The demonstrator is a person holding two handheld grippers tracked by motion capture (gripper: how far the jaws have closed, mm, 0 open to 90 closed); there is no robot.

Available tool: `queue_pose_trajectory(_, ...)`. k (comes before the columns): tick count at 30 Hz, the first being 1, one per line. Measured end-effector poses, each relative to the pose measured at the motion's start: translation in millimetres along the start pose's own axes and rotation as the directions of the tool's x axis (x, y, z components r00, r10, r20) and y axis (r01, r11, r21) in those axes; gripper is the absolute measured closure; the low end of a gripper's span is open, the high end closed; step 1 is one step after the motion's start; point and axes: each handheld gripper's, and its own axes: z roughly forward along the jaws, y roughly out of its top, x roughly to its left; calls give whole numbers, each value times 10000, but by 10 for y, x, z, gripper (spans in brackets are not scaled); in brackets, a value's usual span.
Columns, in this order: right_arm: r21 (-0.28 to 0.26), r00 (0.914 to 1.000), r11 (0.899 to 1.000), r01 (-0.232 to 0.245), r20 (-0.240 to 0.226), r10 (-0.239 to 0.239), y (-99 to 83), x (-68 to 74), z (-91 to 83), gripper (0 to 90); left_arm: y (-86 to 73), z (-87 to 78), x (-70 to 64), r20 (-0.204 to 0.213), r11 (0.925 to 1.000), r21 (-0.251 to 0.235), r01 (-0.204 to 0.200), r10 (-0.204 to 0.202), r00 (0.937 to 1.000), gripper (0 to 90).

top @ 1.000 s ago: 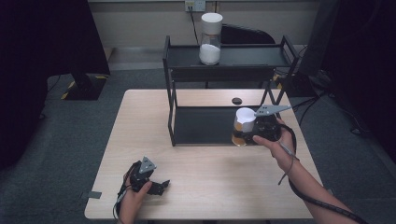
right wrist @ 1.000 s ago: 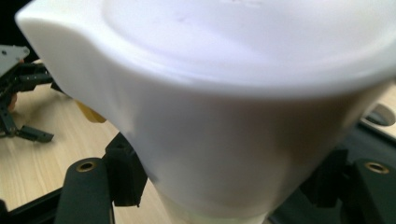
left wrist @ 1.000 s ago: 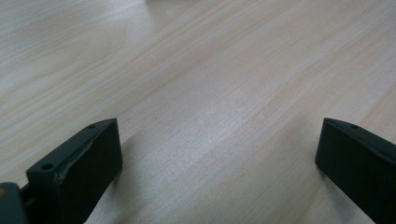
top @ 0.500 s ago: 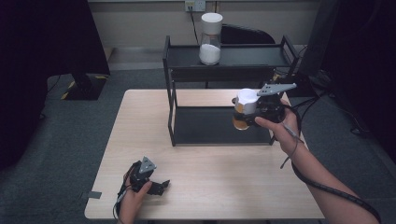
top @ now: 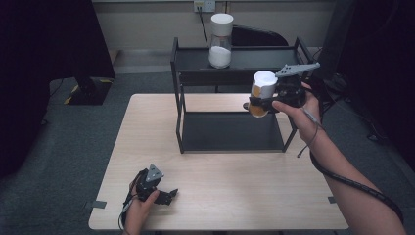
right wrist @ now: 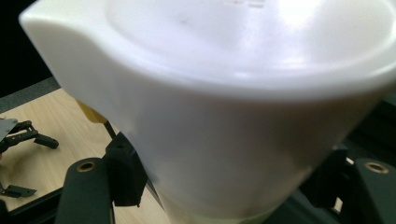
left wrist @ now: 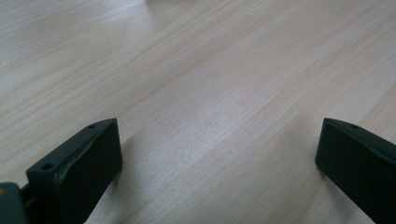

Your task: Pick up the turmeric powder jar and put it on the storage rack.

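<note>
A clear jar with a white lid and orange contents (top: 260, 93) hangs in the air at the right end of the black two-level shelf (top: 195, 58), just below its top level. My right gripper (top: 264, 102) is shut on this jar, whose white lid (right wrist: 224, 79) looms large between the jaws in the right gripper view. A second jar with white contents and a white lid (top: 220, 40) stands on the shelf's top level. My left gripper (top: 166, 195) rests on the table near the front left, open, with bare wood (left wrist: 210, 112) between its jaws.
The light wooden table (top: 147, 127) carries the shelf at its back middle. A small dark object lies on the table behind the held jar. Dark floor surrounds the table, and a cable runs up to a wall socket (top: 204, 6) behind the shelf.
My right gripper has lifted the orange jar up and back, from in front of the shelf's lower level to the height of its top level. The left gripper has stayed put.
</note>
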Motion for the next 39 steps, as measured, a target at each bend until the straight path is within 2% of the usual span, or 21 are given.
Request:
queue_pose_trajectory(7,-54,9997,10000,34,237,-33,197,-37,-61,303,1,0,0,4,10000,3,8,-8,10000,0)
queue_pose_trajectory(18,-70,9994,9999,88,321,-85,454,-95,-140,304,3,-1,2,9,10000,17,2,-2,10000,0)
queue_pose_trajectory(33,-138,9990,9999,-68,431,74,767,-160,-109,303,3,-1,2,9,10000,17,4,-4,10000,0)
queue_pose_trajectory(39,-81,9994,9999,-62,335,64,918,-184,-96,304,3,-1,2,10,10000,13,9,-9,10000,0)
